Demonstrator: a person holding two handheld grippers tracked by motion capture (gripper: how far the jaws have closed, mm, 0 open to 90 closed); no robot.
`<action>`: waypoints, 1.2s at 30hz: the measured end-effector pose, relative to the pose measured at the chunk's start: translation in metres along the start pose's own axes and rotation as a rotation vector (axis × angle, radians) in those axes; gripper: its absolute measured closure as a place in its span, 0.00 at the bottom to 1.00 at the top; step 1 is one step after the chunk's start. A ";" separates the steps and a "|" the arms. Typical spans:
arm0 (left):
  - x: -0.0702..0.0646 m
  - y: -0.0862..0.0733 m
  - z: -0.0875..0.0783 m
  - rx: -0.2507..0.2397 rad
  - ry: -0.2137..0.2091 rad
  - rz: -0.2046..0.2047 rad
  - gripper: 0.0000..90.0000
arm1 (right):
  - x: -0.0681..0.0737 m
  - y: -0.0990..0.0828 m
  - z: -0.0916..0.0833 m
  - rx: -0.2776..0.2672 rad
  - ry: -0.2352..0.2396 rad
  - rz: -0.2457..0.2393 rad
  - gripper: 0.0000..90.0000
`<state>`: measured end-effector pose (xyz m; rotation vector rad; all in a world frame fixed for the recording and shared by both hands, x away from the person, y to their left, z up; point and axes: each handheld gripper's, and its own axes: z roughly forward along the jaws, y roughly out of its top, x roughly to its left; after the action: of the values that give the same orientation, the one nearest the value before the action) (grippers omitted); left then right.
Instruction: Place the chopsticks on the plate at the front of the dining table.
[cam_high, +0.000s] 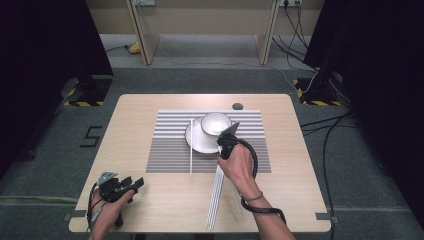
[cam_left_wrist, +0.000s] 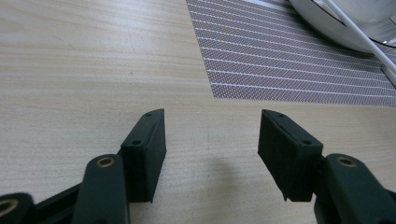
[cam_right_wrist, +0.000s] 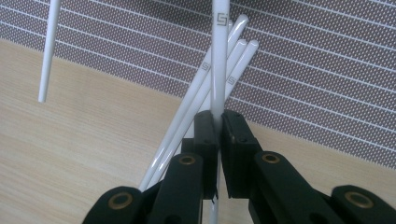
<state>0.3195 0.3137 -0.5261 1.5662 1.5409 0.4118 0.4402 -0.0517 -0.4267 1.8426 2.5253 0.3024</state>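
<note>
My right gripper (cam_right_wrist: 218, 122) pinches one white chopstick (cam_right_wrist: 218, 56), its long axis running near to far over the striped mat (cam_right_wrist: 327, 70); bare table (cam_high: 135, 125) lies left.

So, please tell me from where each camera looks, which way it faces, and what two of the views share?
High view: above the person's side, looking forward and down on the table; both forearms, left gripper, right gripper.
Left gripper view: low over the wood, facing the striped mat; its open jaws.
Right gripper view: looking down at loose chopsticks; its jaws shut on one chopstick.
Shared: mat and chopsticks.
</note>
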 end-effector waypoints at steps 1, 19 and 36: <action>0.000 0.000 0.000 0.000 0.000 0.000 0.46 | 0.000 0.000 0.000 0.001 -0.001 0.000 0.95; 0.000 0.000 0.000 0.000 0.000 0.000 0.46 | 0.004 0.004 0.000 -0.011 0.005 -0.003 0.95; 0.000 0.000 0.000 -0.001 -0.002 -0.002 0.46 | 0.010 0.010 0.001 -0.017 0.002 -0.009 0.95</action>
<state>0.3194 0.3139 -0.5261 1.5641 1.5409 0.4097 0.4472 -0.0392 -0.4254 1.8262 2.5235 0.3251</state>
